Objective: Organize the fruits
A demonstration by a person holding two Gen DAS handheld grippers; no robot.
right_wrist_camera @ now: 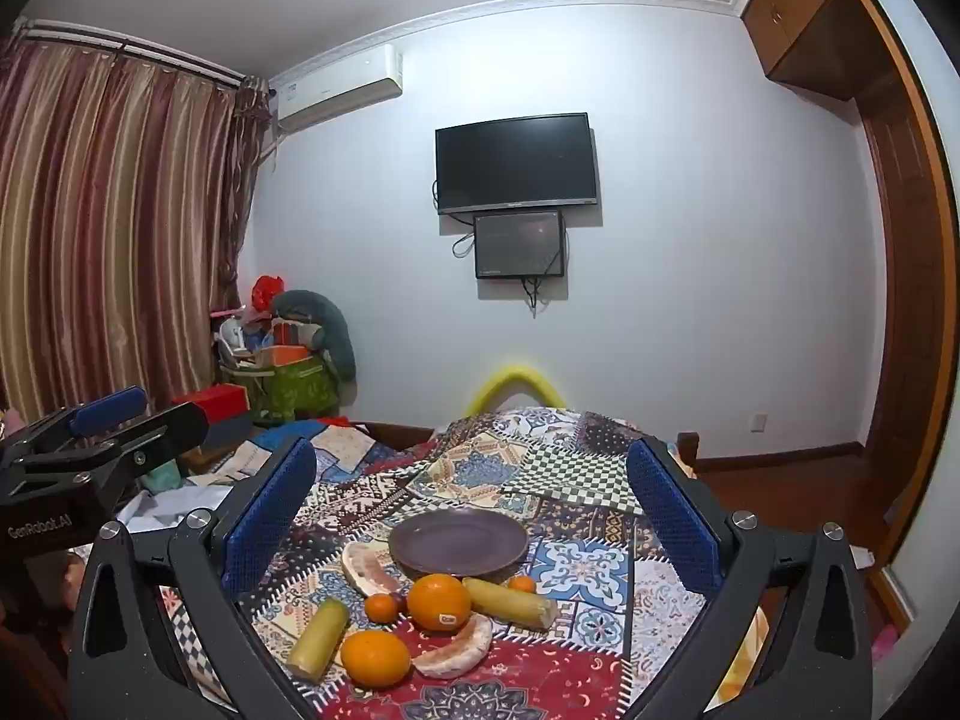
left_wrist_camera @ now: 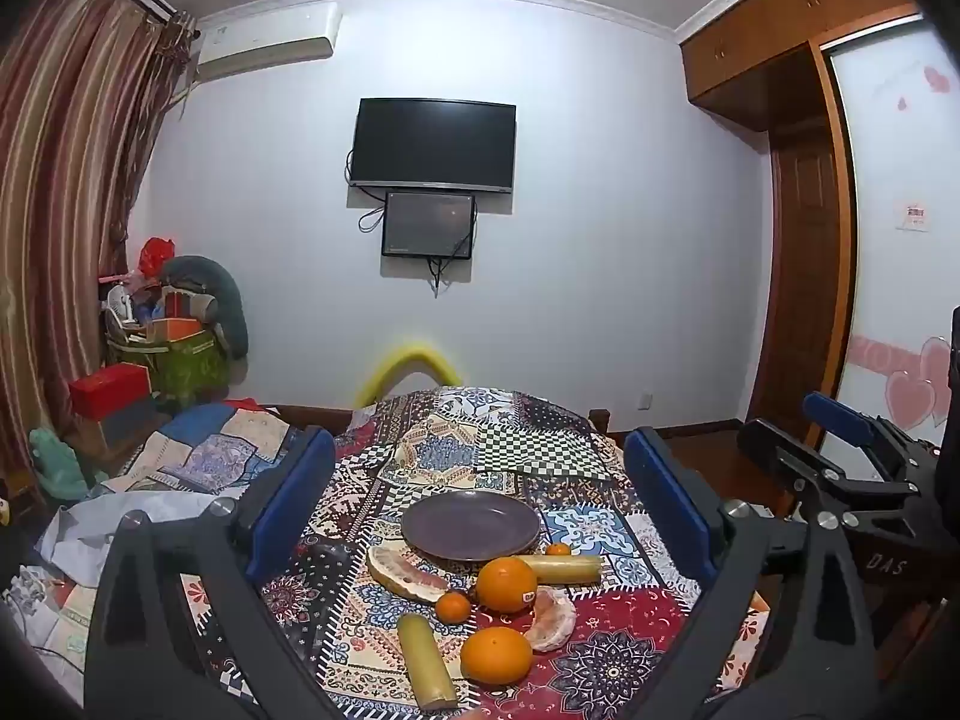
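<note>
On the patchwork cloth lies an empty purple plate point(left_wrist_camera: 471, 525) point(right_wrist_camera: 459, 543). In front of it is a cluster of fruit: a pomelo wedge point(left_wrist_camera: 405, 573), a stickered orange point(left_wrist_camera: 507, 583) point(right_wrist_camera: 439, 600), a second orange point(left_wrist_camera: 496, 655) point(right_wrist_camera: 375, 657), two small tangerines point(left_wrist_camera: 453, 607) point(left_wrist_camera: 558, 549), two sugarcane pieces point(left_wrist_camera: 426, 660) point(left_wrist_camera: 564, 569) and a peeled pomelo segment point(left_wrist_camera: 552, 618) point(right_wrist_camera: 456, 651). My left gripper point(left_wrist_camera: 480, 444) and right gripper point(right_wrist_camera: 474, 450) hover side by side above the table's near edge. Both are wide open with nothing held.
The table point(left_wrist_camera: 540, 456) drops off at its far edge, where a yellow chair back point(left_wrist_camera: 414, 363) rises. A cluttered bed point(left_wrist_camera: 180, 468) lies to the left, with boxes point(left_wrist_camera: 111, 387) beyond it. A wardrobe point(left_wrist_camera: 804, 300) and bare floor are at the right.
</note>
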